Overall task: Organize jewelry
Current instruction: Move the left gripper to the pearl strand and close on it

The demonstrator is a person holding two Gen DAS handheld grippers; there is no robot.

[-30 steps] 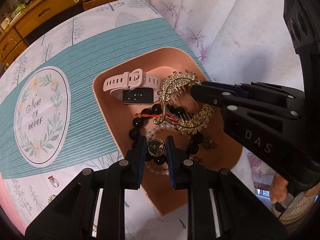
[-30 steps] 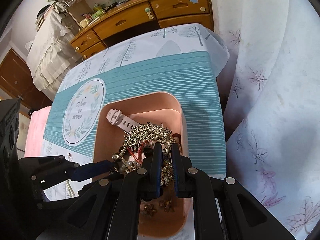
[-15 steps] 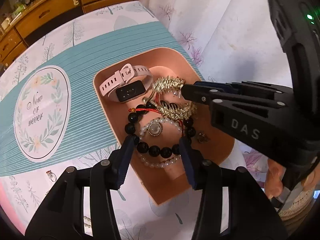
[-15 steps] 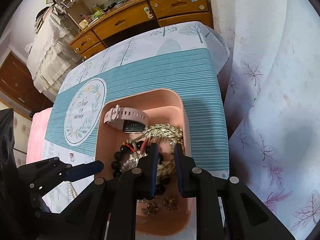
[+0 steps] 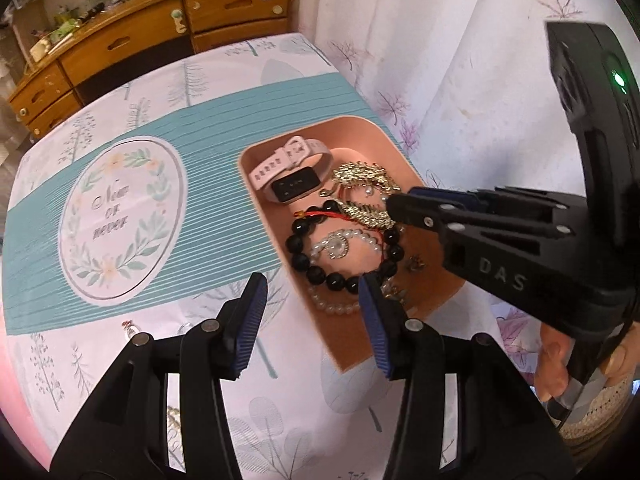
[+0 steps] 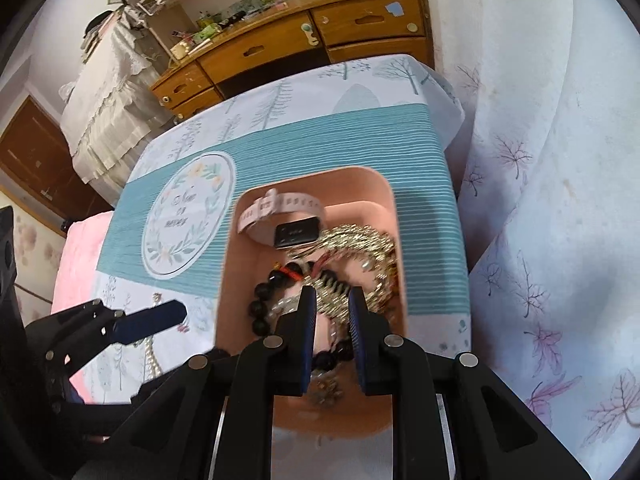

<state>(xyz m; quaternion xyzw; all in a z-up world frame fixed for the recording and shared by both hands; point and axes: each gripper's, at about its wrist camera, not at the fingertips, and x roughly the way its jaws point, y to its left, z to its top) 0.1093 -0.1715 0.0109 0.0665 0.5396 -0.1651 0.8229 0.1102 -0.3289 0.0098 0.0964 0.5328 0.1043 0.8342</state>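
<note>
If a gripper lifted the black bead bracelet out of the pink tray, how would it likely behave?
The black bead bracelet would probably sag into a limp loop, being separate strung beads. Its glossy round beads look slippery. The white pearl strand and red cord lie across it in the pink tray, so they may drag along.

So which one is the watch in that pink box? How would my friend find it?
Find the pink tray on the teal-striped tablecloth. At its far end, away from the grippers, lies the watch, beside the gold hair comb. It alone has a pale pink holed strap and a flat black rectangular face; its neighbours are beads, pearls or gold.
</note>
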